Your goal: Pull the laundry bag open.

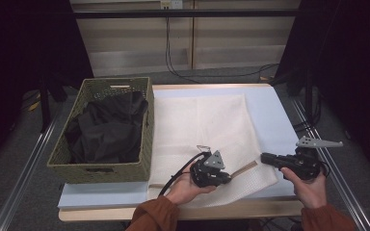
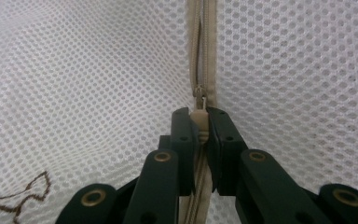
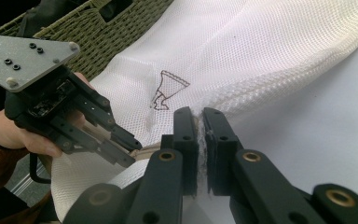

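A white mesh laundry bag lies flat on the pale blue table. Its beige zipper runs along the near edge. My left gripper is at that edge, and in the left gripper view its jaws are shut on the beige zipper pull. My right gripper is a little to the right, at the bag's near right corner. In the right gripper view, my right gripper pinches the bag's mesh edge, with my left gripper close on the left.
An olive woven basket holding black clothing stands on the table's left side, against the bag. A small brown logo is printed on the mesh. Cables trail on the floor behind the table.
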The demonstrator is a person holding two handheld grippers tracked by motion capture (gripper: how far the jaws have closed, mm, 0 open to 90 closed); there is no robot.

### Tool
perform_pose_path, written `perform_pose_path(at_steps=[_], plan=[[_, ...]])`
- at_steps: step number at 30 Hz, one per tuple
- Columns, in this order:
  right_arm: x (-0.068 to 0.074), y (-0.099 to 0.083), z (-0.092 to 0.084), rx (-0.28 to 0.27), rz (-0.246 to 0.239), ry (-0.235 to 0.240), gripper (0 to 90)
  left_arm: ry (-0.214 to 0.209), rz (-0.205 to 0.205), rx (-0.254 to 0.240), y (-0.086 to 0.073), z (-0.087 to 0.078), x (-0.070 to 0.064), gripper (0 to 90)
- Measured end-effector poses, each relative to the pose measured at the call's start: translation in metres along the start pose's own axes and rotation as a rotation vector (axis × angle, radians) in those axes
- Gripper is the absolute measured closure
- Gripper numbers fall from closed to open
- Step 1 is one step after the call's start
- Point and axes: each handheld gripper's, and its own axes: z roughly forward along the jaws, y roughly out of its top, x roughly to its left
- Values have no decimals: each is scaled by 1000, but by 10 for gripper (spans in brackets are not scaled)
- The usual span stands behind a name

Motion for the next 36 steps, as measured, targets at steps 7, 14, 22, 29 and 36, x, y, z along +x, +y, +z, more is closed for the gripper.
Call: perform_pose_path(at_steps=[7,14,22,29,36], plan=[[-1,1,-1,-4,1,0,851,5,-11,-4,-5,-5,1,819],[-2,0,-3,0,3,-5,852,14,-12,-8,-12,-13,3,820],[-2,0,-3,2,5,-8,852,31,-28,-3,-21,-22,5,820],[-2,-1,-3,6,6,-9,852,45,-22,22,-22,-27,5,819],[-2,-2,-2,6,11,-15,852,49,2,67,-23,-32,6,819]])
